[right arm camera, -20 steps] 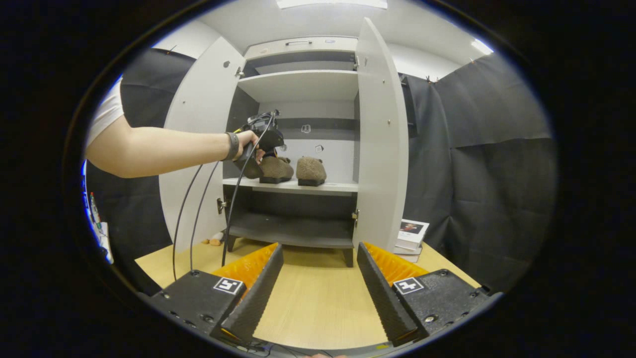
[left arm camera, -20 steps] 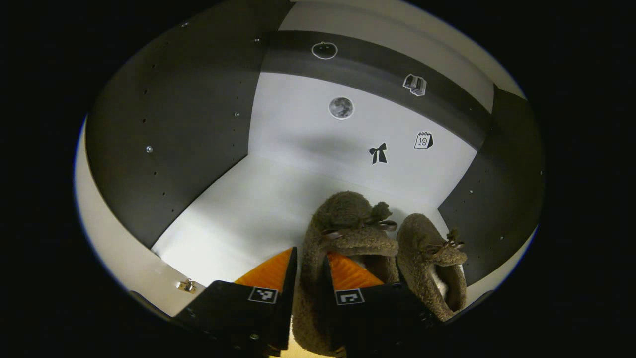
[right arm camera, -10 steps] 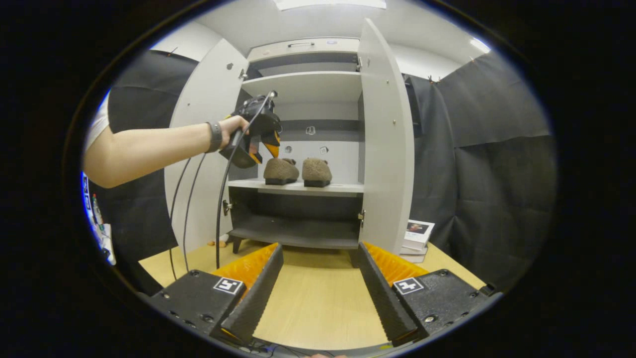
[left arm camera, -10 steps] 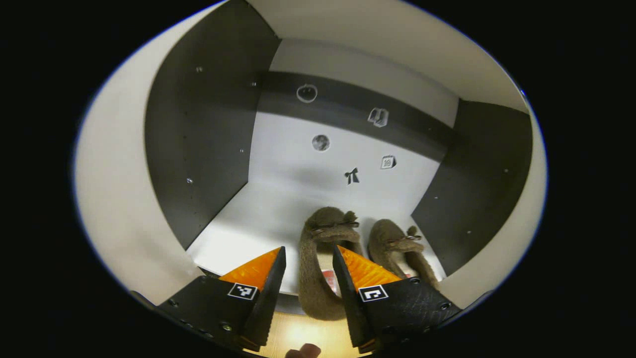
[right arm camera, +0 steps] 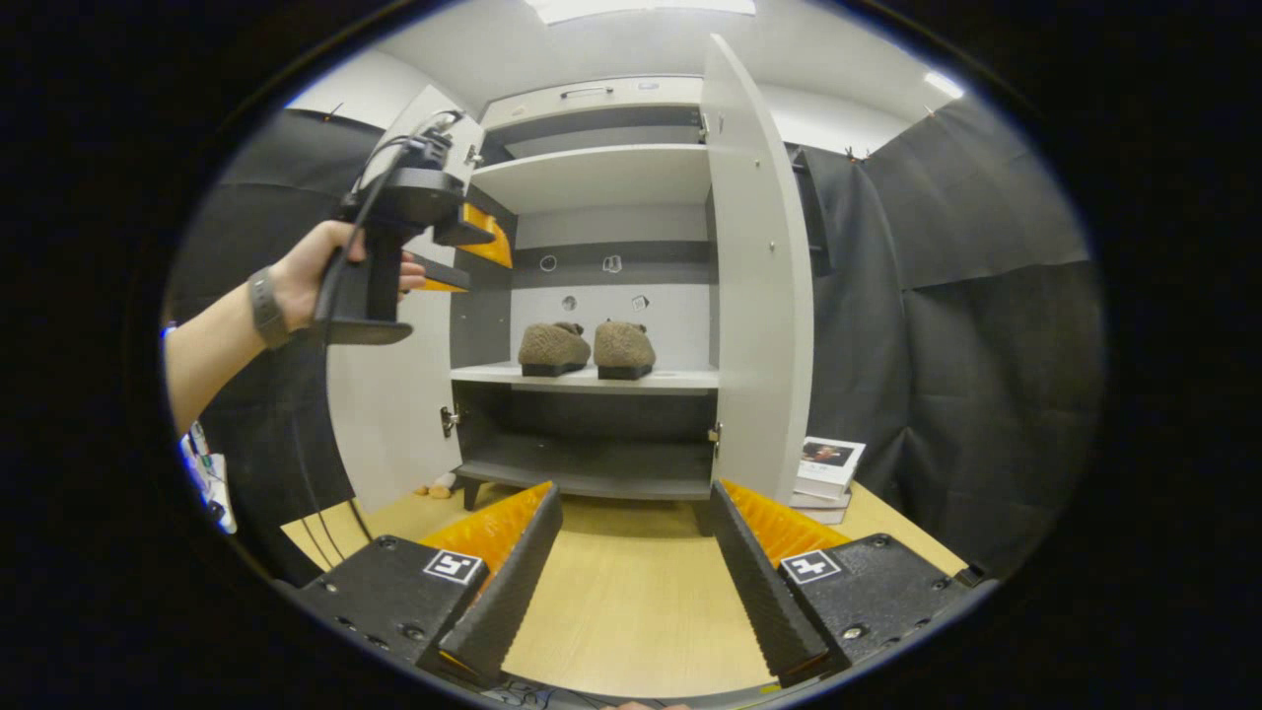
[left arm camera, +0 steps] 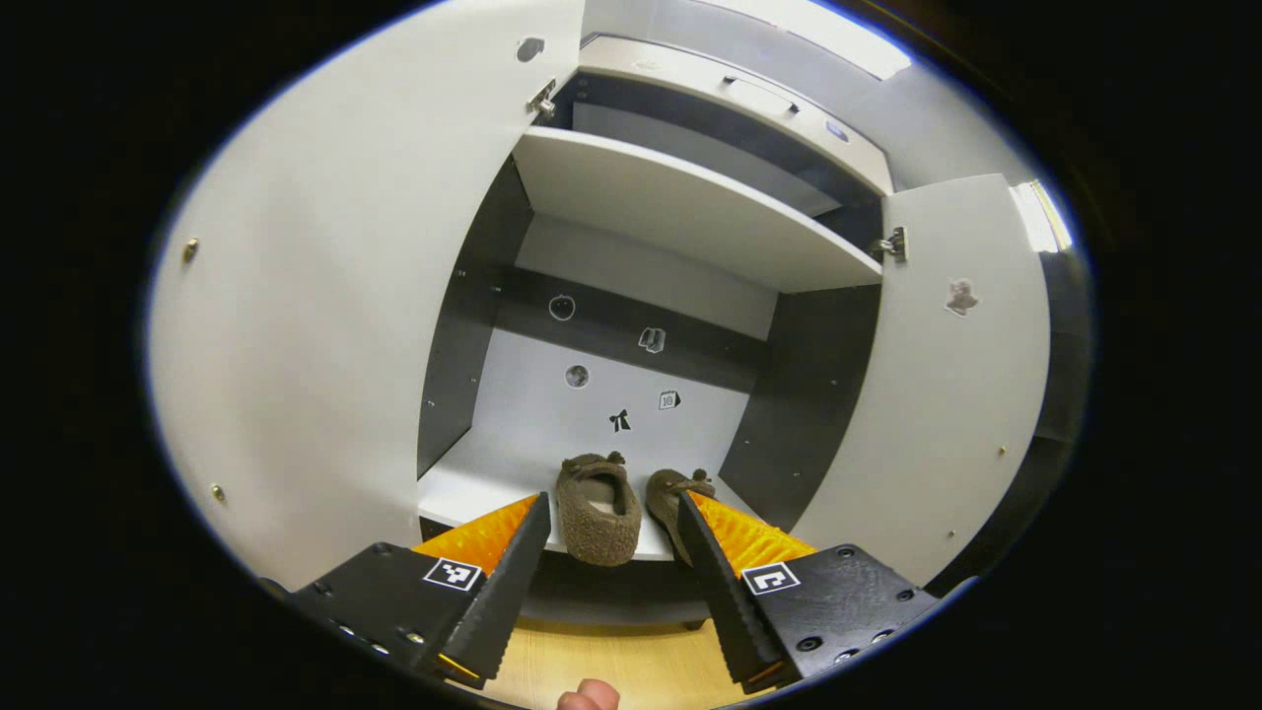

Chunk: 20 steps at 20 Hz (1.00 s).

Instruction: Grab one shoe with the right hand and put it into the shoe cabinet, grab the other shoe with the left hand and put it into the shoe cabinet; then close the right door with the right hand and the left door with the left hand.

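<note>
Together we held both tools with their jaws spread wide and gripping nothing. Our left gripper (left arm camera: 611, 537) hung in the air before the shoe cabinet (left arm camera: 690, 212), apart from everything, and the right gripper view caught it in a hand (right arm camera: 306, 271) beside the left door (left arm camera: 325, 296). Our right gripper (right arm camera: 631, 552) stood lower, well back over the wooden floor (right arm camera: 631, 602). Both brown shoes, the left shoe (left arm camera: 595, 508) and the right shoe (left arm camera: 675, 498), sat side by side on the middle shelf (right arm camera: 592, 377). The right door (right arm camera: 759, 286) stood open too. Stickers (left arm camera: 619, 420) dotted the back panel, and books (right arm camera: 826, 468) lay near the black cloth wall.
</note>
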Motion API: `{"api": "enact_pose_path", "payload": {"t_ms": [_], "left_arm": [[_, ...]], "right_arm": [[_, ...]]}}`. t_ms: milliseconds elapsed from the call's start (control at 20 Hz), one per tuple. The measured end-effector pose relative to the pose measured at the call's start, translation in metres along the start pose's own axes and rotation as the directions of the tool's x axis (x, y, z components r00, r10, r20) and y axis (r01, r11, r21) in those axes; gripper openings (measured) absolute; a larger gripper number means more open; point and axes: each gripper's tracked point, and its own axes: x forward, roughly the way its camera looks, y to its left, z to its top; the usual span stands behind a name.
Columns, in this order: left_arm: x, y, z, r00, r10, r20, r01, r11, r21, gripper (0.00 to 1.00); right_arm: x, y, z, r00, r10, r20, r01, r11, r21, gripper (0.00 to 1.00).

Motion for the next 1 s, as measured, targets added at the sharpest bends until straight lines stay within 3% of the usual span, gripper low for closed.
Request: {"api": "enact_pose_path", "payload": {"t_ms": [150, 200, 250, 300, 350, 650, 1000], "left_arm": [[-0.037, -0.005, -0.003, 0.999, -0.004, 0.046, 0.001, 0.998, 0.058, 0.81], [-0.047, -0.006, -0.003, 0.998, -0.003, 0.069, -0.002, 0.998, 0.069, 0.96], [-0.059, -0.007, -0.004, 0.996, 0.002, 0.094, -0.011, 0.996, 0.088, 0.99], [-0.071, -0.004, -0.007, 0.994, 0.021, 0.11, -0.032, 0.994, 0.105, 0.87], [-0.08, -0.002, -0.012, 0.992, 0.031, 0.121, -0.045, 0.992, 0.116, 0.92], [-0.136, 0.005, -0.066, 0.981, 0.084, 0.174, -0.107, 0.986, 0.128, 0.92], [-0.176, 0.029, -0.136, 0.974, 0.189, 0.125, -0.205, 0.97, 0.131, 0.94]], "right_arm": [[-0.001, 0.001, 0.002, 1.0, -0.004, 0.004, 0.004, 1.0, 0.0, 0.95], [-0.001, 0.002, 0.002, 1.0, -0.003, 0.004, 0.003, 1.0, 0.0, 0.95], [-0.003, 0.002, 0.001, 1.0, -0.001, 0.003, 0.001, 1.0, 0.002, 0.95], [-0.004, 0.003, 0.0, 1.0, 0.002, 0.0, -0.002, 1.0, 0.005, 0.95], [-0.005, 0.004, 0.0, 1.0, 0.003, -0.002, -0.003, 1.0, 0.01, 0.95], [-0.011, 0.003, 0.001, 1.0, -0.001, 0.006, 0.001, 0.999, 0.044, 0.95], [-0.023, 0.005, -0.009, 1.0, 0.007, -0.01, -0.007, 0.999, 0.037, 0.95]]}}
